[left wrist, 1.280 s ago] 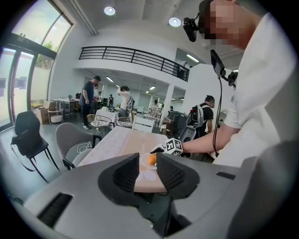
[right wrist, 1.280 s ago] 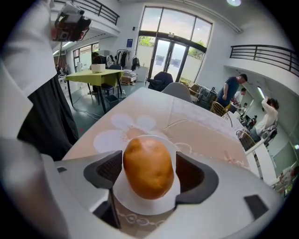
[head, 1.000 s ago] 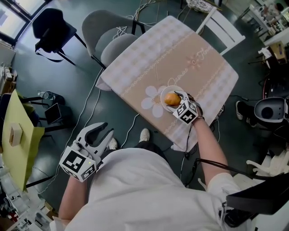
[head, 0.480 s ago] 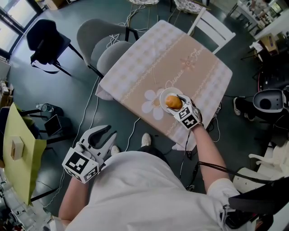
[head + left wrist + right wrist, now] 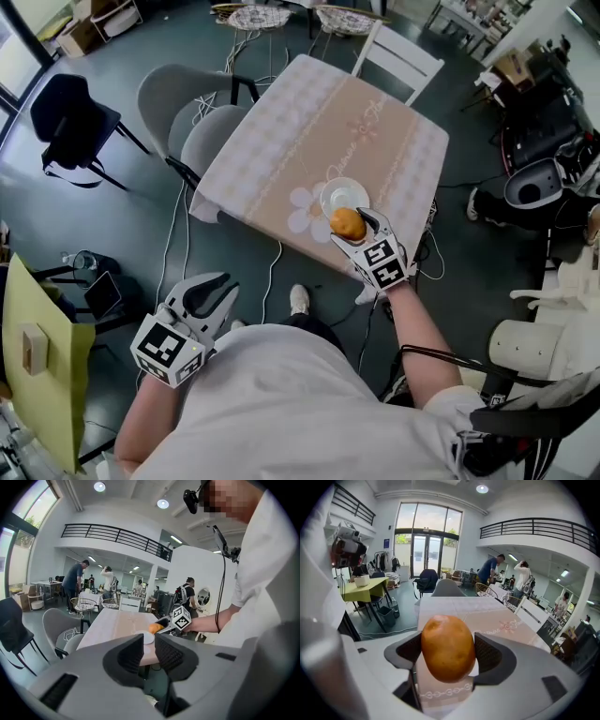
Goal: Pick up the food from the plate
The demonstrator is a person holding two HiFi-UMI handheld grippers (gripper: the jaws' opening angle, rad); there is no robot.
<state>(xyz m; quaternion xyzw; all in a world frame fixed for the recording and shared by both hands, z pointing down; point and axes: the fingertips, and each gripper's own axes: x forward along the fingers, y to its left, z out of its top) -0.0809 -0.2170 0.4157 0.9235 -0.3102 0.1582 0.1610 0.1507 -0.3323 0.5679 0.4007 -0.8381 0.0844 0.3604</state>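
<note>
An orange-brown roll of food (image 5: 346,222) hangs just off the near rim of the white plate (image 5: 341,193), above the clothed table (image 5: 281,141). My right gripper (image 5: 357,229) is shut on it; in the right gripper view the food (image 5: 448,648) fills the gap and both pads press its sides. My left gripper (image 5: 214,287) hovers off the table at the lower left, above the floor. Its jaws are closing, with a narrow gap and nothing between them (image 5: 149,649). Beyond them, the left gripper view shows the plate (image 5: 147,638) and the held food (image 5: 155,628).
Two grey chairs (image 5: 183,108) stand at the table's left side and a white chair (image 5: 401,58) at its far end. A yellow-green table (image 5: 37,375) sits at the far left, a black chair (image 5: 70,127) beyond. Cables trail on the floor. Several people stand in the background (image 5: 75,581).
The right gripper has lifted the food off the plate and drawn it toward the table's near edge. The left gripper stays low at the left.
</note>
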